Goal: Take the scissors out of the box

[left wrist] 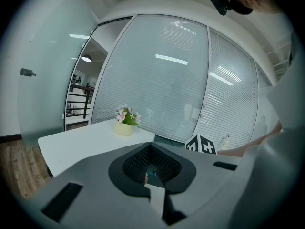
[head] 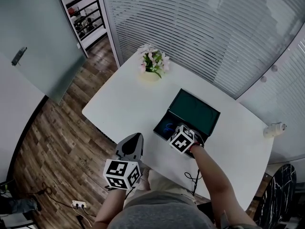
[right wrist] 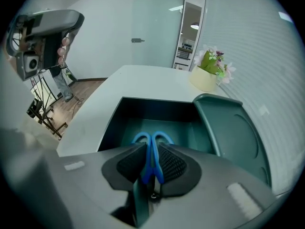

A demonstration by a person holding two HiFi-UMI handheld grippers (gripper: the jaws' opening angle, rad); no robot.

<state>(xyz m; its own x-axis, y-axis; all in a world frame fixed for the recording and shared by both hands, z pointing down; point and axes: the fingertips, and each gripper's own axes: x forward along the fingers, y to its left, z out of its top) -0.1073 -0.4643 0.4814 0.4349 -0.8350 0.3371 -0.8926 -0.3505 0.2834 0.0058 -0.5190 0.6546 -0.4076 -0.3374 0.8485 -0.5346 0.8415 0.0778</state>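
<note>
Scissors (right wrist: 152,149) with blue handles sit low inside the dark green box (right wrist: 112,123). The right tongs (right wrist: 151,151) reach down into the box and squeeze the two blue handles, one dark pad on each side, touching them. The round loops of the handles stick out past the tips of the tongs. The rest of the scissors is hidden under the tongs.

The box is open. Its lid (right wrist: 233,128) stands up on the side nearer the striped blinds (head: 200,27). The box rests on a white tabletop (head: 124,104), near the edge where the person stands. The cube with black and white squares (head: 182,138) on the right tongs covers part of the box when you look from above.

The left tongs (left wrist: 149,149) are held off to the side, out past the edge of the tabletop and above the wooden floor (head: 62,142). Their pads are pressed together with nothing between them.

At the far end of the tabletop stands a small pale pot of pink flowers (head: 151,68), well apart from the box.
</note>
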